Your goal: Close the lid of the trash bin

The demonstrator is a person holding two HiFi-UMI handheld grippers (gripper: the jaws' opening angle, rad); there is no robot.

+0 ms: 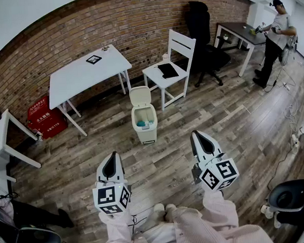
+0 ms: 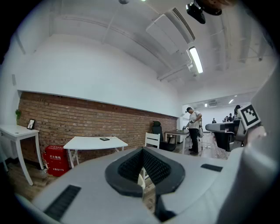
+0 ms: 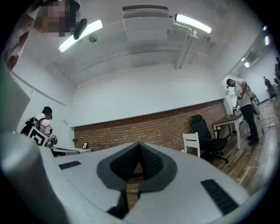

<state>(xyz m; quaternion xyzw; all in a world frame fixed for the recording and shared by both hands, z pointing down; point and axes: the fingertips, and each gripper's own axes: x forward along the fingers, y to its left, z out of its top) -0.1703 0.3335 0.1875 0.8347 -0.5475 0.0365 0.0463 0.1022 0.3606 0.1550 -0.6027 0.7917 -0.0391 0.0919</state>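
Observation:
The small cream trash bin (image 1: 144, 125) stands on the wooden floor in the middle of the head view. Its lid (image 1: 140, 96) is raised upright at the back, and some rubbish shows inside. Both grippers hang above the floor on the near side of the bin and touch nothing. My left gripper (image 1: 113, 156) is below and left of the bin, my right gripper (image 1: 195, 135) below and right of it. In the left gripper view the jaws (image 2: 142, 150) meet with nothing between them. The right gripper (image 3: 139, 146) is likewise shut and empty.
Behind the bin stand a white table (image 1: 89, 71) and a white chair (image 1: 169, 65) against the brick wall. A black office chair (image 1: 205, 31), a desk (image 1: 237, 32) and a person (image 1: 275, 34) are far right. A red box (image 1: 45, 118) sits at the left.

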